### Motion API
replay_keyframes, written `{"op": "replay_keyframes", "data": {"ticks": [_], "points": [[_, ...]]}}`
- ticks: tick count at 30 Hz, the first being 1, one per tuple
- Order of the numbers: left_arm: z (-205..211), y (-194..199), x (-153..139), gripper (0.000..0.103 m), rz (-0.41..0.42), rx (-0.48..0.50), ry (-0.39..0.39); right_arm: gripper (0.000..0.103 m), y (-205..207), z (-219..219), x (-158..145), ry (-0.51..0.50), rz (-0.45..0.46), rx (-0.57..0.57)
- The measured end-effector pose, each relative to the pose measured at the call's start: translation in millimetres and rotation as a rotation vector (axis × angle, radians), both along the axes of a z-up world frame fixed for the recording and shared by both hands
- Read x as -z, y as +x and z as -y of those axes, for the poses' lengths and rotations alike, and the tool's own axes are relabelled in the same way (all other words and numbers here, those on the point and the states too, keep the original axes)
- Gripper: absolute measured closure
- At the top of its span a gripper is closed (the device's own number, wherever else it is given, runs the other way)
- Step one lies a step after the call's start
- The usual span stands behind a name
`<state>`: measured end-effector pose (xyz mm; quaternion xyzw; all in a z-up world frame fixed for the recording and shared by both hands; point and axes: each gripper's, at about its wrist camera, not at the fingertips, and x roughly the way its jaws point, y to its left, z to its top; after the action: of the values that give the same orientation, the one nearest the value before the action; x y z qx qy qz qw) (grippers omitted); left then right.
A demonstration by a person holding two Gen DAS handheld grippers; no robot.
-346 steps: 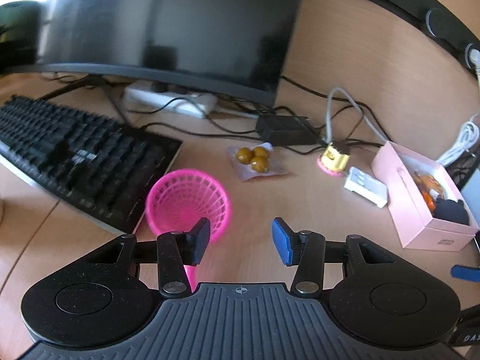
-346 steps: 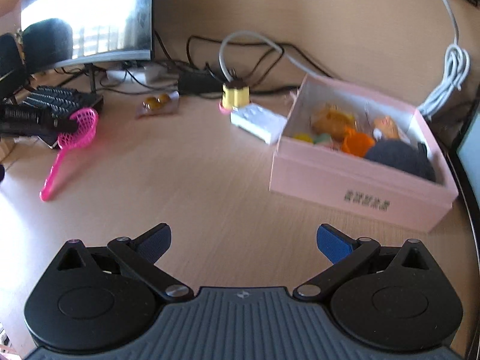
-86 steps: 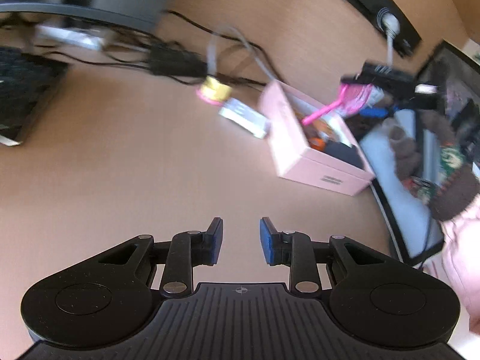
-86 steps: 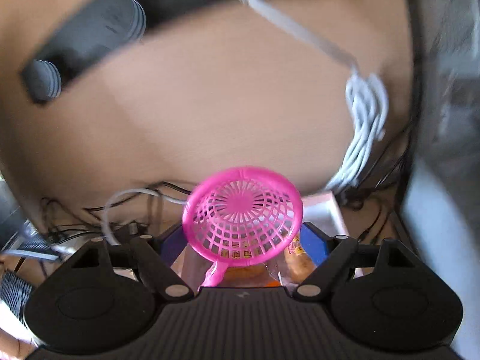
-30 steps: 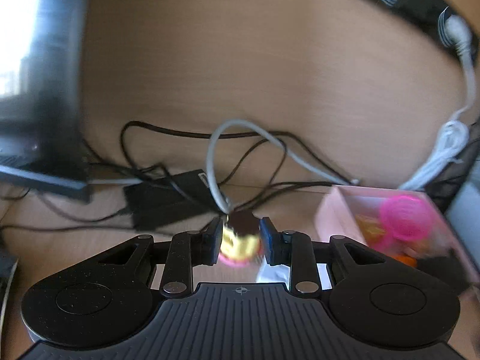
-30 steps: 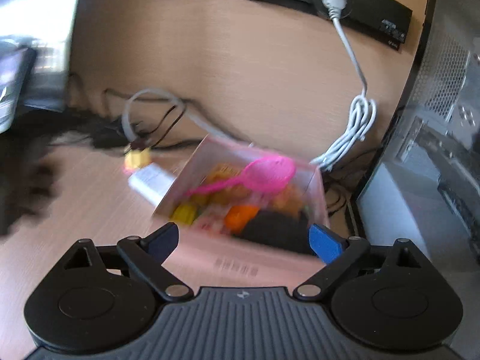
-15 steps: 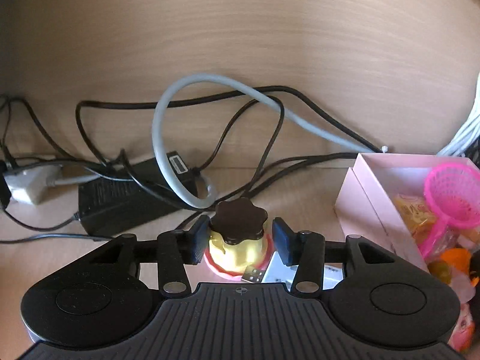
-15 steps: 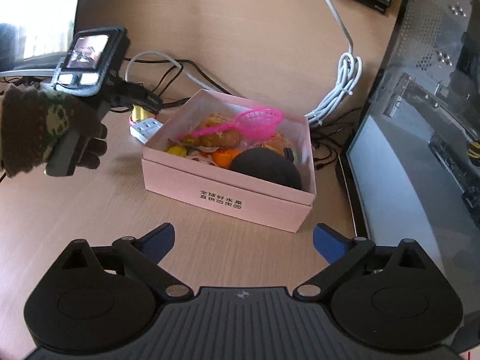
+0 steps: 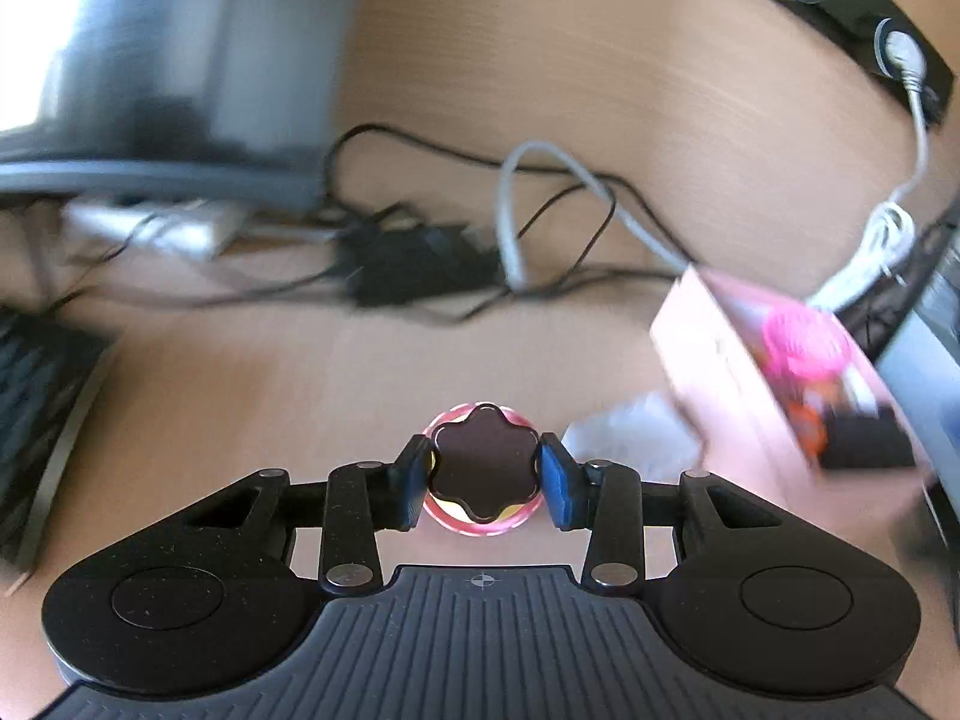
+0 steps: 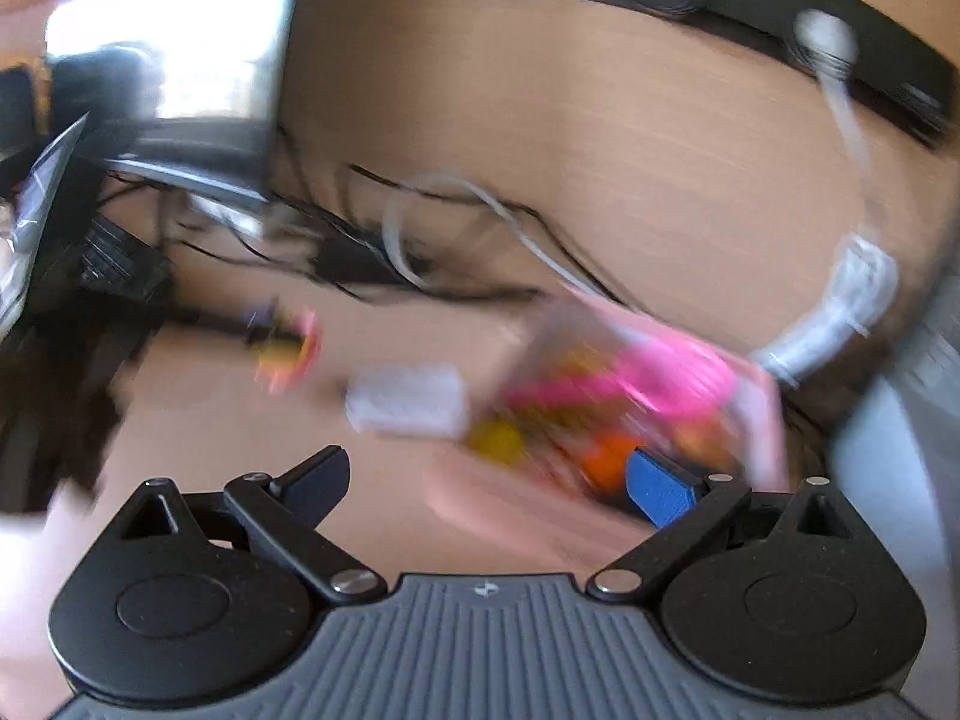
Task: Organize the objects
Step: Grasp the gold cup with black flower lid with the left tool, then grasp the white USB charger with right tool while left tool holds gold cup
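Left wrist view: left gripper (image 9: 483, 479) closed on a toy pudding (image 9: 483, 470), jaws having just squeezed in a bit more. Blue pads (image 9: 555, 479) pressed on both sides of its dark brown, flower-shaped top. Yellow body and pink round base peeking out under that top. Toy right in the middle between the jaws, held above the wooden desk (image 9: 252, 396). Off to the right, a pink box (image 9: 744, 414), blurry, with a pink toy strainer (image 9: 807, 345) and something orange inside. Just beside the box, on its left, a white thing (image 9: 630, 441), too blurry to name. Farther back, a black power brick (image 9: 420, 267) among black wires and a looped grey cable (image 9: 516, 210). Up left, a monitor (image 9: 174, 48); a keyboard (image 9: 36, 396) at the left edge.

Right wrist view: very blurry. Right gripper (image 10: 498, 483) with jaws wide apart and nothing between them. Blue pad (image 10: 660, 495) on the right side showing in front of the pink box (image 10: 765, 420). Pink toy strainer (image 10: 666, 381) lying across the things in the box, with yellow and orange bits below it. White thing (image 10: 408, 399) just left of the box. Farther left, the toy pudding (image 10: 285, 351), a yellow and pink smear, with a dark shape against its left side. Grey cable (image 10: 432, 222) and wires behind.
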<state>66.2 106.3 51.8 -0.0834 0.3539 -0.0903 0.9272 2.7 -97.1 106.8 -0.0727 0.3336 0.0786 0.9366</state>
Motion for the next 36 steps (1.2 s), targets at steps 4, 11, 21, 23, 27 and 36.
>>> {"op": "replay_keyframes", "data": {"ticks": [4,11,21,23,27,36], "points": [[-44.8,-50.1,-3.9,0.061,-0.039,-0.059,-0.051,0.004,48.8,-24.7,6.5,0.116,-0.1,0.01],[-102.5,-105.9,-16.3,0.061,-0.044,-0.094,-0.079,0.036,101.7,-96.3,47.2,0.009,-0.055,0.152],[-154.8,-153.0,-36.8,0.061,-0.015,-0.113,-0.127,0.061,160.9,-97.3,89.5,-0.205,-0.06,0.267],[-163.8,-157.1,-35.8,0.061,-0.02,-0.11,-0.138,0.061,156.1,-94.5,90.5,-0.18,-0.07,0.28],[-176.2,-155.9,-31.0,0.061,-0.029,-0.085,-0.166,0.061,135.5,-91.1,87.9,-0.077,-0.11,0.283],[-178.2,-147.0,-26.5,0.061,-0.043,0.002,-0.185,0.06,46.3,-107.5,77.6,-0.034,-0.161,0.122]]}}
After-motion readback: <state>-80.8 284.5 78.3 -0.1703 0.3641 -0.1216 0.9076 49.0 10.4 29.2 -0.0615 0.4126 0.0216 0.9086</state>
